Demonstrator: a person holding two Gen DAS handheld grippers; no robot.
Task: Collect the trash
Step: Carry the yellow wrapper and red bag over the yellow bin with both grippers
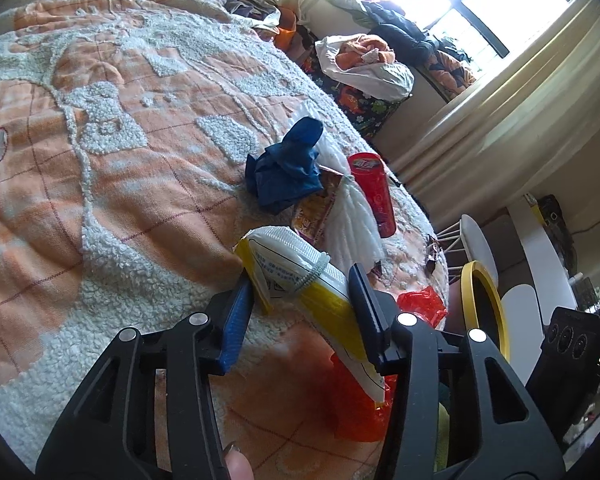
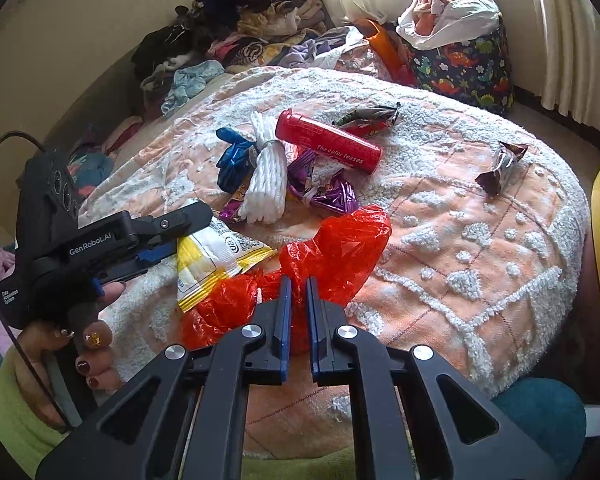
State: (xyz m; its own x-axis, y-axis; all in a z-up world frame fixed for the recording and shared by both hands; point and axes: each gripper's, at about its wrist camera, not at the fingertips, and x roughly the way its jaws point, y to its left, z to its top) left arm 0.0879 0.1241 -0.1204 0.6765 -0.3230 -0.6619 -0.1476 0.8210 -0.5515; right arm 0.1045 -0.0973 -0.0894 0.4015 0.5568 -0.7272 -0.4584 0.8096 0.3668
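Note:
On the orange and white bedspread (image 1: 100, 168), my left gripper (image 1: 300, 276) is shut on a yellow and white snack packet (image 1: 288, 252), one blue pad on each side of it. The right wrist view shows that packet (image 2: 216, 256) sticking out of the left gripper (image 2: 184, 236), which a hand holds. My right gripper (image 2: 299, 282) is shut on a crumpled red plastic bag (image 2: 340, 248), with red film pinched between its pads. The bag (image 1: 356, 400) lies under the packet's near end.
Further up the bed lie a red tube (image 2: 328, 144), a blue glove (image 2: 232, 156), a white cord bundle (image 2: 264, 172), a purple wrapper (image 2: 324, 192) and two foil wrappers (image 2: 370, 120) (image 2: 502, 168). A yellow-rimmed bin (image 1: 484, 308) stands off the bed's edge. Clothes are piled behind.

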